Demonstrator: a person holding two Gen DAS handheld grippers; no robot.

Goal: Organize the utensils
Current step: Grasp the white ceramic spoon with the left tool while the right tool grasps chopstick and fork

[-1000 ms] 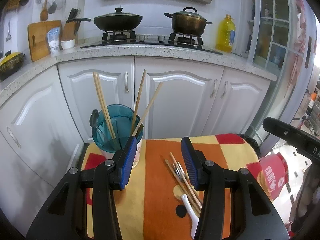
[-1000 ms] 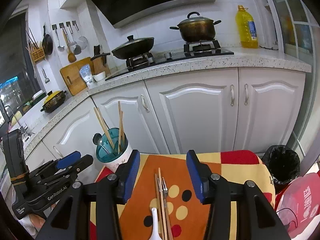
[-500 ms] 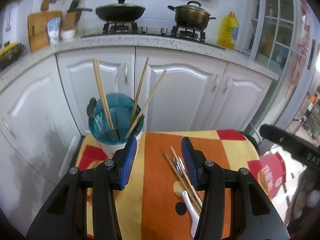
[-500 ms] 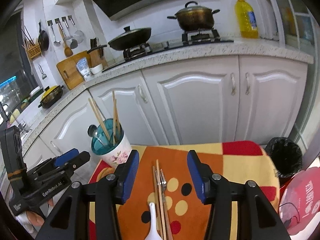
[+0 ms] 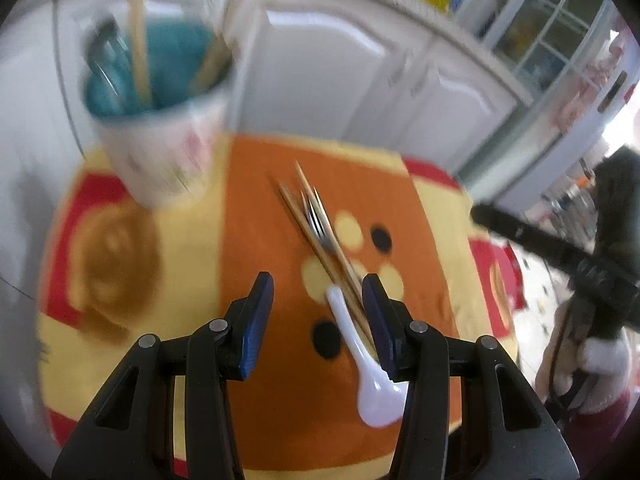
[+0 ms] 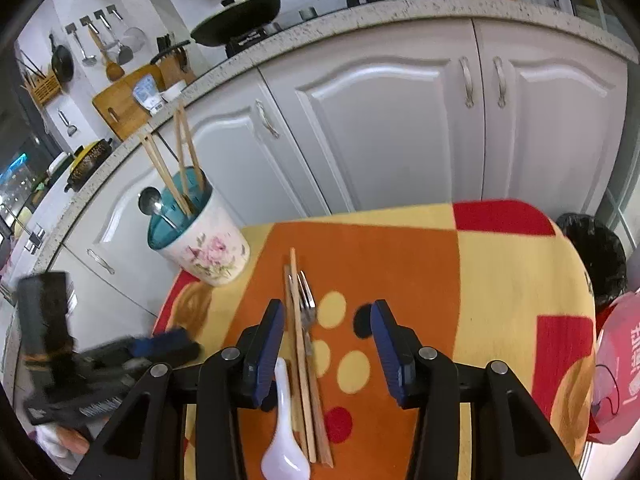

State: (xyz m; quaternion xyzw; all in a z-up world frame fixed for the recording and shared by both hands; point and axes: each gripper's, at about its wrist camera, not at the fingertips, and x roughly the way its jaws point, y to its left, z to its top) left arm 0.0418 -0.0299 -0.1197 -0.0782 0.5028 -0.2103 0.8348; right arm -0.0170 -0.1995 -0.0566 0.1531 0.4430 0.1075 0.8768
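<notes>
A floral cup with a teal inside (image 6: 204, 236) stands at the table's far left and holds several chopsticks and a metal spoon; it is blurred in the left wrist view (image 5: 160, 120). On the orange cloth lie wooden chopsticks (image 6: 300, 344), a metal fork (image 6: 307, 308) and a white plastic spoon (image 6: 284, 440), also seen in the left wrist view (image 5: 370, 376). My left gripper (image 5: 318, 304) is open just above the white spoon's handle. My right gripper (image 6: 328, 328) is open over the chopsticks and fork. Both are empty.
The small table has an orange, yellow and red cloth (image 6: 500, 280). White cabinet doors (image 6: 380, 128) stand close behind it. A black bin (image 6: 596, 256) and a pink bag (image 6: 620, 364) are on the right. My left gripper shows blurred in the right wrist view (image 6: 160, 350).
Both grippers have tilted down and moved lower and closer to the utensils on the cloth. The left one moves fast and its view is blurred. Both stay open.
</notes>
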